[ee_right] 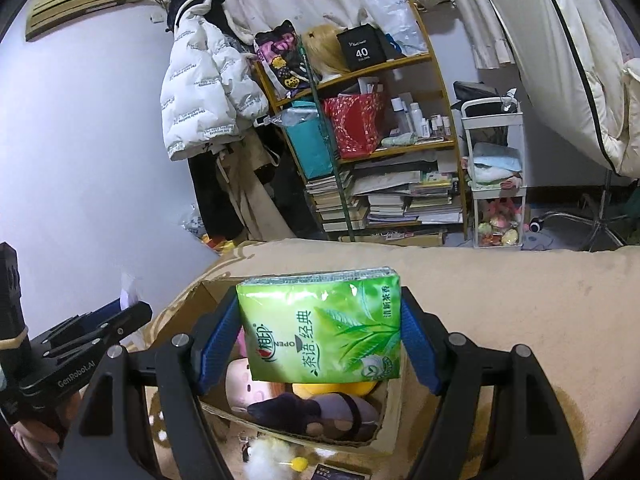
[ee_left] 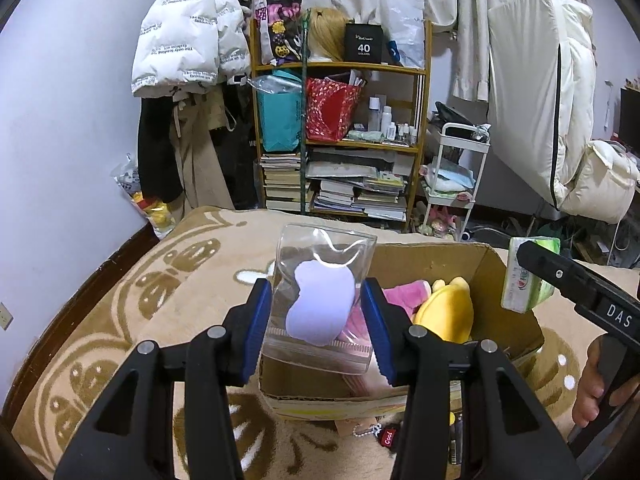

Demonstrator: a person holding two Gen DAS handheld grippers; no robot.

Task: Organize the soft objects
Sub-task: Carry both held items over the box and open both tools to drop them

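Gripping a clear pouch point(ee_left: 320, 300) by its two side edges, the left gripper point(ee_left: 319, 322) had its blue pads point(ee_left: 256, 328) set fairly narrow and pressed on the plastic. The right gripper point(ee_right: 316, 340) stood at about mid width, its pads flat against the ends of a green tissue pack point(ee_right: 320, 326). Both loads hung over the open box point(ee_left: 460, 256), the pouch at its near left corner, the pack above the toys inside.

To finish this step well, each load should probably be lowered until it rests on the toys before the jaws part, the two going in one after the other so that the grippers do not crowd each other. The pouch would best go to the left side, where there seemed to be more room.

The pouch was thin, glossy film with a zip strip along its lower edge; it bowed between the pads and would slip or crumple if squeezed harder. Inside it lay a matte lilac sponge point(ee_left: 320, 302), rounded and waisted like a gourd. The pack was a soft brick in slick printed wrap, which gave a little at its ends. In the box lay a yellow plush point(ee_left: 448, 312), a pink plush point(ee_left: 404, 292) and a dark one point(ee_right: 312, 412), all yielding. The box was worn corrugated card, standing on a fleecy tan blanket point(ee_left: 120, 320) with a brown pattern.
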